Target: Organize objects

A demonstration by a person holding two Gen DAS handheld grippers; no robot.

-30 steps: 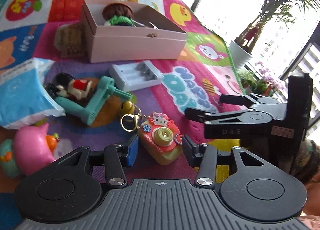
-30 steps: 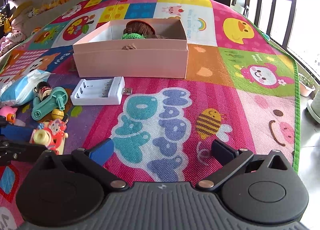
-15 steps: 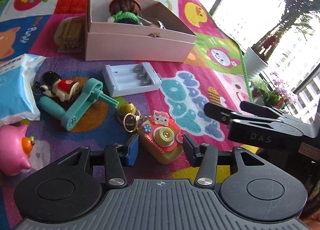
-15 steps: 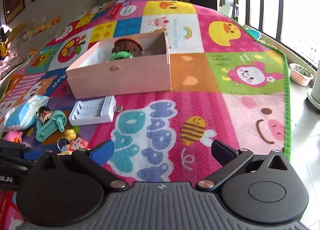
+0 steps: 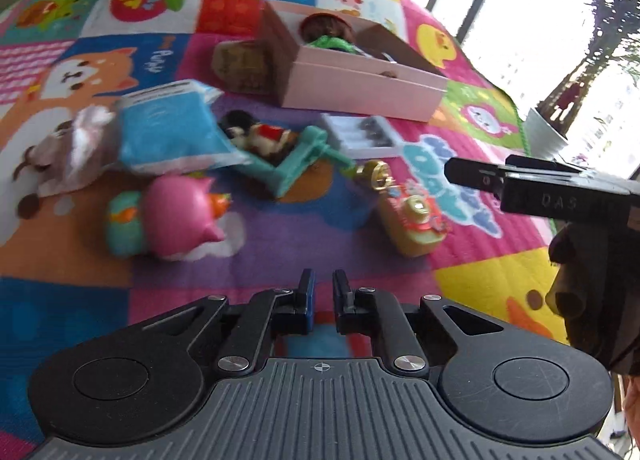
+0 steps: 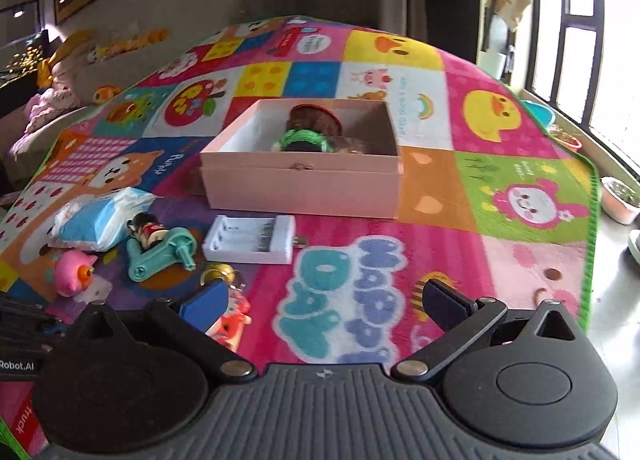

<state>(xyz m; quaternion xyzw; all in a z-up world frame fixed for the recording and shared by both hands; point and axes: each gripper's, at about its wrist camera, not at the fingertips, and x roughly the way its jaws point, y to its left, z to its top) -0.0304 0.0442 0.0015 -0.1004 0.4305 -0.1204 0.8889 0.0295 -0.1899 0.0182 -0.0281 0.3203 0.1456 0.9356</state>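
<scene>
A pink box (image 6: 300, 188) on the colourful play mat holds a brown-and-green doll (image 6: 308, 132); it also shows in the left wrist view (image 5: 360, 88). Loose toys lie in front of it: a white battery charger (image 6: 252, 240), a teal hand crank (image 5: 296, 164), a small figure (image 5: 260, 136), a pink pig toy (image 5: 180, 216), a blue packet (image 5: 168, 132) and a Hello Kitty toy camera (image 5: 412, 224). My left gripper (image 5: 323, 292) is nearly shut and empty, held above the mat short of the toys. My right gripper (image 6: 324, 300) is open and empty.
The other gripper (image 5: 560, 192) reaches in from the right of the left wrist view. A brown pouch (image 5: 240, 64) lies left of the box. Potted plants (image 6: 620, 200) stand past the mat's right edge by the window. Soft toys line the far wall.
My left gripper has closed from open around the toy camera to nearly shut, and pulled back and left; the camera lies free on the mat. My right gripper rose and drew back.
</scene>
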